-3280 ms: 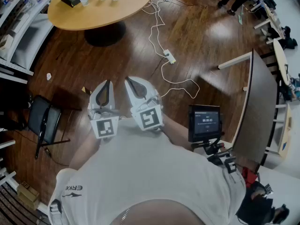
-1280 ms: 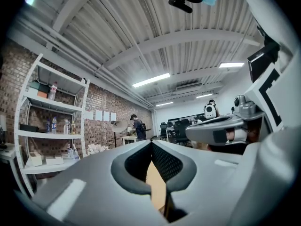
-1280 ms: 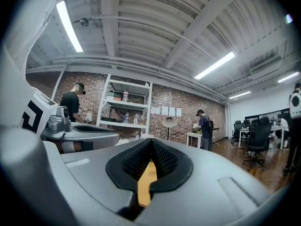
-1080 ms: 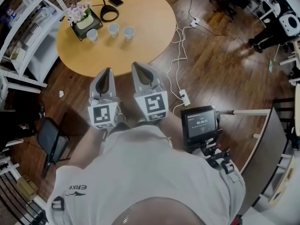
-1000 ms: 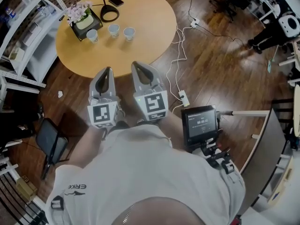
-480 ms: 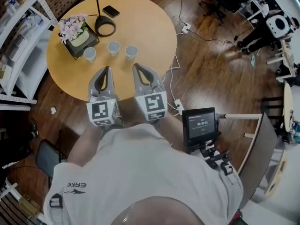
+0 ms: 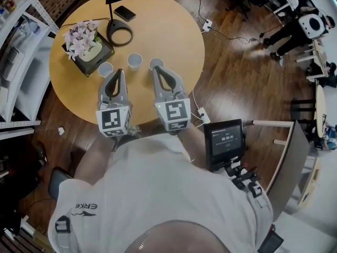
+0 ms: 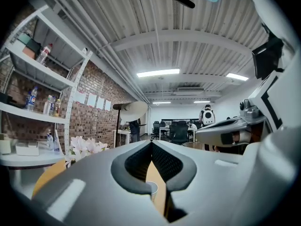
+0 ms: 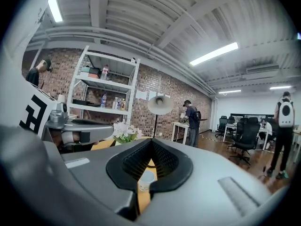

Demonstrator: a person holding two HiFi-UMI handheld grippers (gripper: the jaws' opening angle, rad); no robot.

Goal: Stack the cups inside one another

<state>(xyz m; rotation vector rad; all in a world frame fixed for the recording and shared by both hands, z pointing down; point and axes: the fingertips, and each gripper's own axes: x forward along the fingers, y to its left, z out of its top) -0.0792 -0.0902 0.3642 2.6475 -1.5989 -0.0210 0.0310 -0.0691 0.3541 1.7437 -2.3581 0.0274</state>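
Three small white cups stand in a row on the round wooden table (image 7: 174, 30): a left cup (image 7: 106, 69), a middle cup (image 7: 135, 60) and a right cup (image 7: 156, 64). My left gripper (image 7: 119, 73) is shut and empty, with its tip over the table between the left and middle cups. My right gripper (image 7: 157, 70) is also shut and empty, and its tip sits just before the right cup. In the left gripper view the jaws (image 8: 151, 143) meet, and a cup (image 8: 151, 189) shows through the gap below them. The right gripper view shows closed jaws (image 9: 151, 141) with a cup (image 9: 146, 177) beyond.
A box of pale flowers (image 7: 84, 42) stands behind the left cup. A black lamp base (image 7: 120, 35) and a phone (image 7: 125, 12) lie further back. White shelving (image 7: 21, 46) flanks the table's left. A power strip (image 7: 200, 115) and cables lie on the floor at the right.
The table and cups have drawn closer. Both grippers, which were short of the table's near edge, now reach over it to the row of cups. Their jaws stay shut.
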